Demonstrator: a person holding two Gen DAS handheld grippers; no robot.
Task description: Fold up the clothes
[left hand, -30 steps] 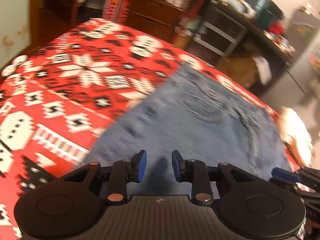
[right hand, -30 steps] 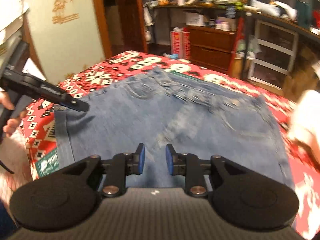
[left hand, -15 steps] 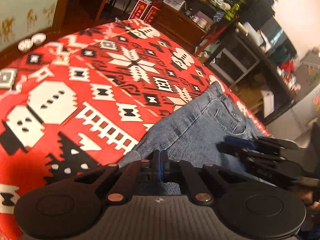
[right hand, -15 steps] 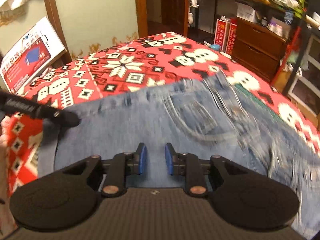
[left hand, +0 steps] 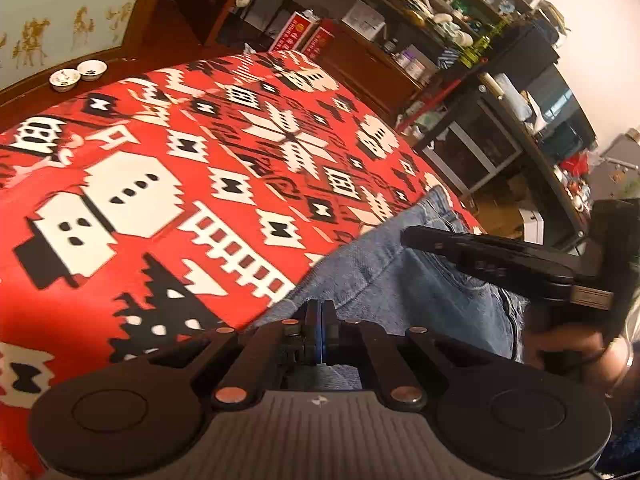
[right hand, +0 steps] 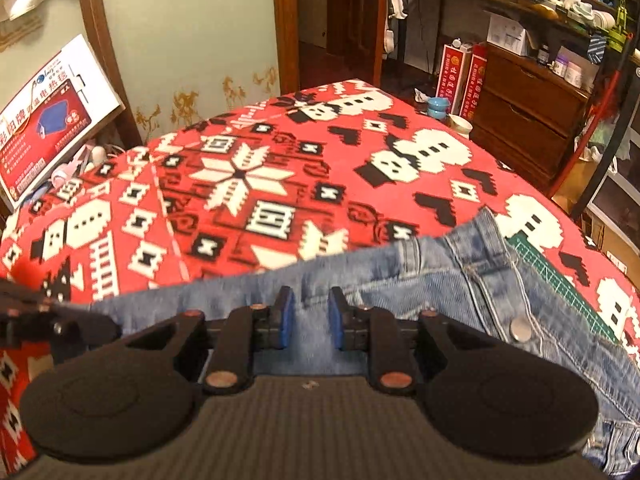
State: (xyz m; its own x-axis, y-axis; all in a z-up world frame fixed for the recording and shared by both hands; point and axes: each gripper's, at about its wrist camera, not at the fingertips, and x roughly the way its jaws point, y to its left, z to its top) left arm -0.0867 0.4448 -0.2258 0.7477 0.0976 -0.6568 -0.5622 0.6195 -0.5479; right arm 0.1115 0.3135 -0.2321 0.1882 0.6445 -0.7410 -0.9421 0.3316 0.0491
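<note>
Jeans [right hand: 460,276] apparently pinched in left tool [left hand: 320,330].

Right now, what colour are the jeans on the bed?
Light, faded blue denim jeans, clearest in the right wrist view.

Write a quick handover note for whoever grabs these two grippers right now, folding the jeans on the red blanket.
Left gripper: shut on the near edge of the jeans.
Right gripper: open, fingers straddling the denim edge, not clamped.
Jeans lie on the red patterned blanket, waistband and metal button toward the right.
Done: left corner gripped.
Left: close the right gripper on the edge, then probably carry both across to make the fold and smooth it.
</note>
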